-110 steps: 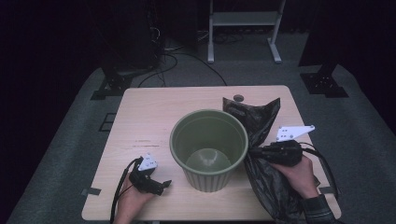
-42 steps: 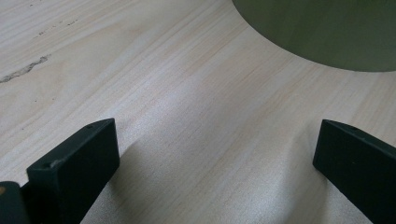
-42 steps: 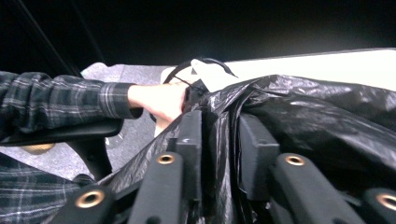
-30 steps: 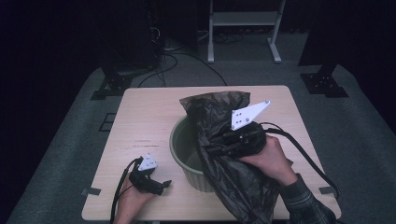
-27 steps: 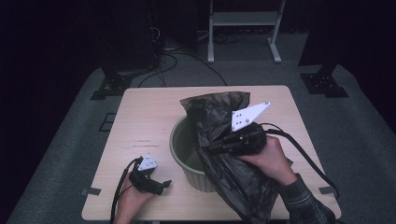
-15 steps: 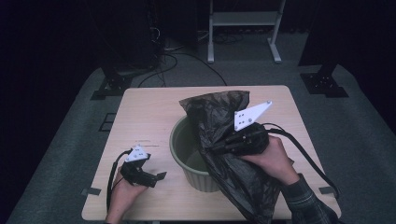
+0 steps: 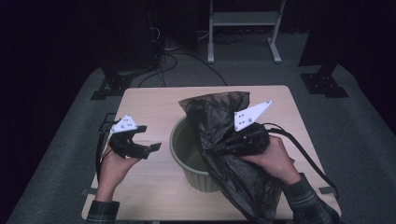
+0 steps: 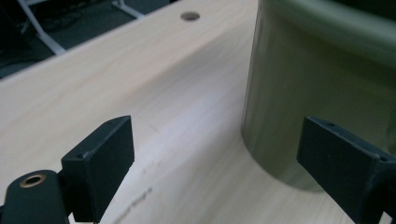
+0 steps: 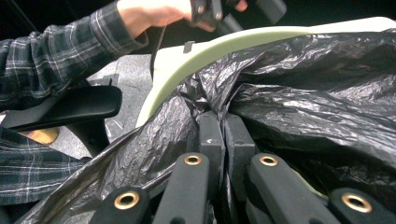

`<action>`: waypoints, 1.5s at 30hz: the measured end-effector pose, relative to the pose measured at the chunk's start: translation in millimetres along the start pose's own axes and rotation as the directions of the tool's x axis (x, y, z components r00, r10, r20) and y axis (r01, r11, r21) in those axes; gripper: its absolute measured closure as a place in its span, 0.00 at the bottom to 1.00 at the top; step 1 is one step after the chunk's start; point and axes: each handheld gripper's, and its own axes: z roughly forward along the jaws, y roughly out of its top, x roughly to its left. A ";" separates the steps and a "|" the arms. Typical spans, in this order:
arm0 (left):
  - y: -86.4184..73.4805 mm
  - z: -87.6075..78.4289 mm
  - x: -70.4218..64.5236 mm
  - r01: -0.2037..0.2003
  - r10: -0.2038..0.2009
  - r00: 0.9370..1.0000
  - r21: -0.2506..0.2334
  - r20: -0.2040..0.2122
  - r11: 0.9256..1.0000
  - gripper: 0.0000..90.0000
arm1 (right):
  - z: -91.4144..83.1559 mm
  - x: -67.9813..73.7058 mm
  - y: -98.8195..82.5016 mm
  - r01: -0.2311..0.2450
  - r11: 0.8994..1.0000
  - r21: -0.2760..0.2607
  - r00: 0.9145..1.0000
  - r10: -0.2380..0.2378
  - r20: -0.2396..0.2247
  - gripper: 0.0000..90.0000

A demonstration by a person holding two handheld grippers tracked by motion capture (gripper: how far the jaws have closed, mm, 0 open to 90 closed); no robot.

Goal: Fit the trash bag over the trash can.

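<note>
— What was on the left?

— The left tongs [image 7: 148, 139] hung above the pale wooden tabletop [image 7: 149, 107], raised in the person's left hand [image 7: 112, 165], jaws spread wide and empty. In the left gripper view the jaws framed bare wood and the ribbed side of the green bin [image 8: 322, 93].

— And the middle?

— The green bin stood upright on the tabletop, near its front. A black plastic bag [image 7: 219, 121] draped over its right rim and trailed down toward the front edge.

— The right?

— The right tongs [image 7: 223, 147] were clenched on a fold of the black plastic bag, jaws pressed together over the bin's rim, held by the right hand [image 7: 273, 158].
</note>
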 end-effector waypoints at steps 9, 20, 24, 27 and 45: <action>46.0 5.1 -3.6 -0.057 0.059 0.997 -0.036 0.048 0.998 0.13 | 0.8 -0.2 0.4 0.003 1.000 0.005 1.000 -0.003 -0.006 0.97; 86.8 29.7 -15.9 -0.088 0.100 0.974 -0.066 0.204 0.994 0.15 | 4.1 0.1 2.8 0.007 1.000 0.009 1.000 -0.007 -0.025 0.97; 97.3 38.2 -19.3 -0.092 0.111 0.961 -0.084 0.252 0.992 0.14 | 4.6 -0.1 3.0 0.006 1.000 0.009 1.000 -0.006 -0.026 0.97; 102.4 43.3 -21.1 -0.098 0.119 0.954 -0.087 0.276 0.991 0.14 | 5.6 0.0 2.8 0.009 1.000 0.011 1.000 -0.009 -0.030 0.97; 108.6 69.6 -50.6 -0.228 0.197 0.882 0.022 0.429 0.973 0.37 | -6.5 1.7 6.7 0.021 0.998 -0.066 0.999 -0.024 -0.043 0.98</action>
